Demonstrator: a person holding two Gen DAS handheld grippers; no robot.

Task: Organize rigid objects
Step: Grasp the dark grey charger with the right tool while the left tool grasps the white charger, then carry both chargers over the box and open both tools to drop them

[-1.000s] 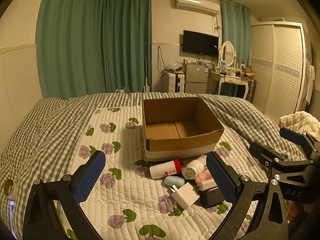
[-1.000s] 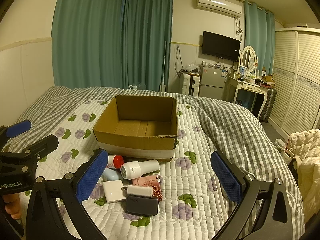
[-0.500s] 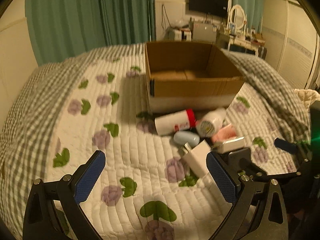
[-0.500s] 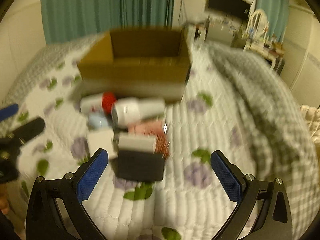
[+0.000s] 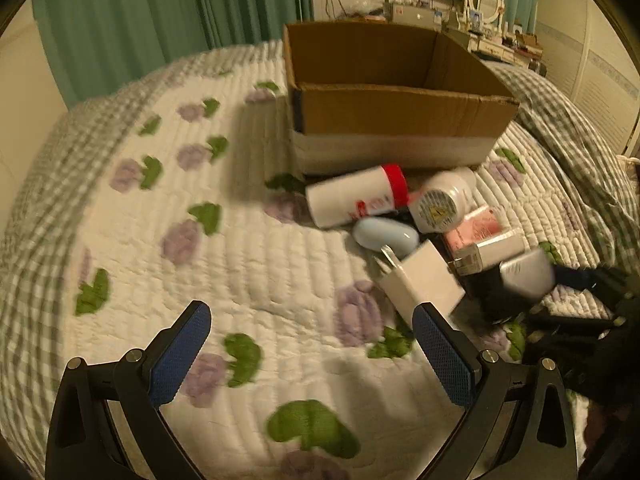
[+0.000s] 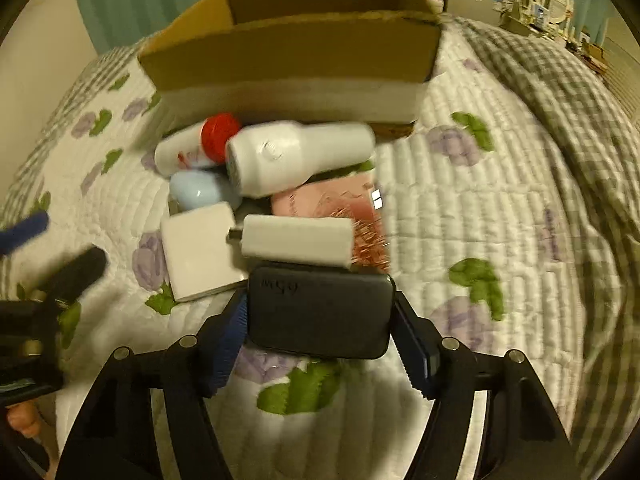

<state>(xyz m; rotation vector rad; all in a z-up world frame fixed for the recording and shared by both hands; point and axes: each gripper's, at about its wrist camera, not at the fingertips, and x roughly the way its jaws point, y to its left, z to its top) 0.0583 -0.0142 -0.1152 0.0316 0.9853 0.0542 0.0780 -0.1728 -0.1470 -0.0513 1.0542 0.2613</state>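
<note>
Our right gripper (image 6: 320,336) has its fingers (image 6: 226,336) narrowed around the black pack (image 6: 320,312), one blue pad at each short end; they look to be touching it, though motion blur keeps us from being sure the squeeze is firm. The pack lies flat on the bed (image 6: 500,200) at the near edge of the pile, with the white charger (image 6: 296,242) resting against its far edge and the square adapter (image 6: 200,252) just beside it on the left. The box (image 6: 292,52) stands open behind the pile.

We judge the step in hand to be the pickup of the pack. To do it well we should seat the pads squarely on both ends before lifting, then raise it straight up so the charger slides off rather than being dragged along.

Our left gripper (image 5: 312,354) hovers wide open over bare quilt, holding nothing, near the adapter (image 5: 420,280) and clear of the right one.
</note>
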